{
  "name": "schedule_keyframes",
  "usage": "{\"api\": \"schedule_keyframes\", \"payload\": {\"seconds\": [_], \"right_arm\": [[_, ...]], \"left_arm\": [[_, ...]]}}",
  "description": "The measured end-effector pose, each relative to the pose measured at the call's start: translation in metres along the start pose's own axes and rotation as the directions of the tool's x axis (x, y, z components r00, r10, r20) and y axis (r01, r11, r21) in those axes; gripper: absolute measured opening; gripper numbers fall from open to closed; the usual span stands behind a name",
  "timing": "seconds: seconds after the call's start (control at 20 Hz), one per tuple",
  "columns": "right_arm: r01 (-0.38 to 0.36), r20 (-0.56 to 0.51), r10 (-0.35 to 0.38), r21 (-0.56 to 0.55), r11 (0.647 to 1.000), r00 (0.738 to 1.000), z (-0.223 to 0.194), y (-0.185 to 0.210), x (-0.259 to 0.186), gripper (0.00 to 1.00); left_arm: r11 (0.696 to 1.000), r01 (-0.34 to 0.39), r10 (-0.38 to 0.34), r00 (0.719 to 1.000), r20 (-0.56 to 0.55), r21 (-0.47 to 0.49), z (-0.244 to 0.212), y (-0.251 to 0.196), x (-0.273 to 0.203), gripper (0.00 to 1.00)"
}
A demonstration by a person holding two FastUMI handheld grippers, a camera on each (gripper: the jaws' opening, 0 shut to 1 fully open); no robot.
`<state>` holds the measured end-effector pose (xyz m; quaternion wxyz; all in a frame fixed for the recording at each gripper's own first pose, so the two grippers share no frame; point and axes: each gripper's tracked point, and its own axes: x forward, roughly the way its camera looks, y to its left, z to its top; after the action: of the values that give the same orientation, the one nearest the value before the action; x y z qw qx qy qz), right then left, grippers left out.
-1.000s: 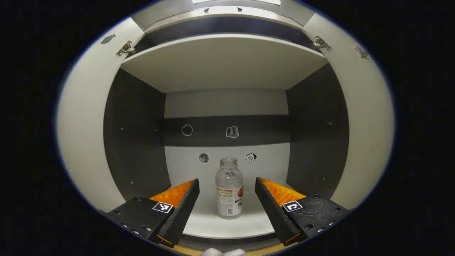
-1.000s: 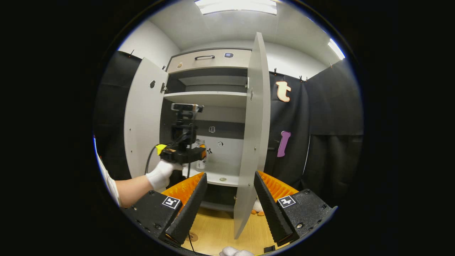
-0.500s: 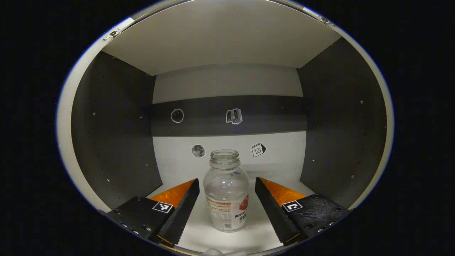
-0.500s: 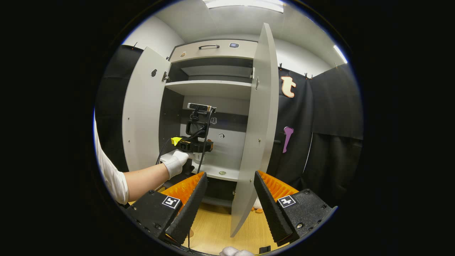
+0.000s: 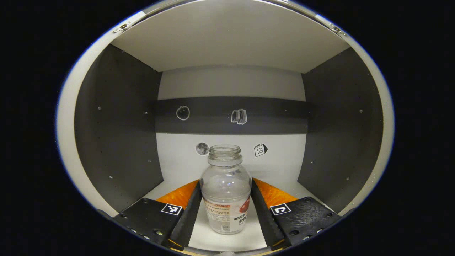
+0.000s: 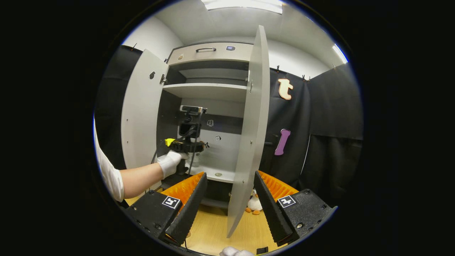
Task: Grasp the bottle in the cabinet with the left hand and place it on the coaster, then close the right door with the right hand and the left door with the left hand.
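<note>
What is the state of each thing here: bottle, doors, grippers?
bottle: upright on the shelf, uncapped, between the fingers
left gripper: shut on the bottle
right gripper: open, empty
left door: open
right door: open

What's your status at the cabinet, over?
Left gripper shut on bottle, bottle upright on shelf. Right gripper open, facing right door. Both doors open. Nothing blocking.
</note>
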<state>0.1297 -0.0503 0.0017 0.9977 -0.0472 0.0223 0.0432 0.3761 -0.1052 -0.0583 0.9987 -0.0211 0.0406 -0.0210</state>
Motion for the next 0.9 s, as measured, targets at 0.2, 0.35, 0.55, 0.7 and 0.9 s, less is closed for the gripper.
{"api": "schedule_keyframes", "payload": {"seconds": [0.2, 0.35, 0.55, 0.7, 0.9], "right_arm": [[-0.004, 0.007, 0.004, 0.050, 0.999, 1.000, -0.006, 0.003, -0.013, 0.82], [0.010, -0.016, -0.009, 0.068, 0.998, 1.000, -0.022, 0.003, -0.025, 0.82], [0.047, -0.031, -0.045, 0.096, 0.994, 0.999, -0.033, -0.006, -0.043, 0.82], [0.068, -0.043, -0.063, 0.117, 0.991, 0.997, -0.039, -0.012, -0.057, 0.82], [0.091, -0.053, -0.085, 0.114, 0.989, 0.995, -0.045, -0.019, -0.071, 0.82]], "left_arm": [[0.998, 0.045, -0.047, 0.997, 0.064, 0.038, 0.033, 0.013, -0.069, 0.71], [0.994, 0.093, -0.099, 0.991, 0.093, 0.065, 0.040, 0.017, -0.118, 0.75], [0.987, 0.130, -0.142, 0.980, 0.139, 0.091, 0.032, 0.019, -0.180, 0.77], [0.986, 0.148, -0.156, 0.981, 0.119, 0.073, 0.006, 0.017, -0.216, 0.74], [0.985, 0.172, -0.172, 0.985, 0.030, 0.017, -0.056, 0.013, -0.250, 0.77]]}}
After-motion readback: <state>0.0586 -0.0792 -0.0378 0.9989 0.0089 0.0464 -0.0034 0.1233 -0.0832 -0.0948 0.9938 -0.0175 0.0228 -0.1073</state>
